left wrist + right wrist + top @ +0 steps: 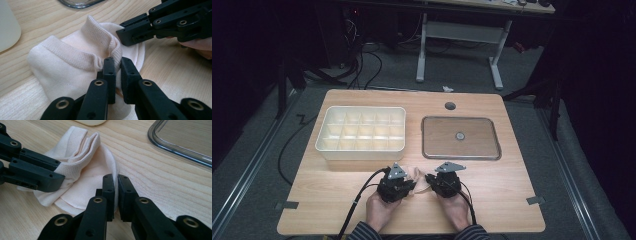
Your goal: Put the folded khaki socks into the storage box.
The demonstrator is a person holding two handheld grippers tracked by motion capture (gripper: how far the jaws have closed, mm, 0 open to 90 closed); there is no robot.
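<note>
— What am I looking at on your end?

— I'm watching both grippers working one cream sock [419, 178] near the front edge of the wooden table [512, 195]. The left gripper [115, 62] is pinching the ribbed cuff, its jaws nearly together with the knit bunching up between them. The right gripper [116, 180] is clamping the sock's rounded edge, also squeezed almost fully closed on the fabric.

— And the sock itself, where is it sitting?

— It's lying flat on the wood between the two grippers, partly folded over itself (the cuff is standing up in a ridge in the left gripper view). Behind it, the white divided box [360, 132] is sitting to the left and the clear lid [461, 137] is lying to the right, both apart from the sock.

— Hands?

— The person's left hand [379, 210] and right hand [456, 210] are coming in from the bottom of the high view, each wrapping its gripper, with the black cables [357, 200] trailing back toward the striped sleeves [362, 233].
</note>
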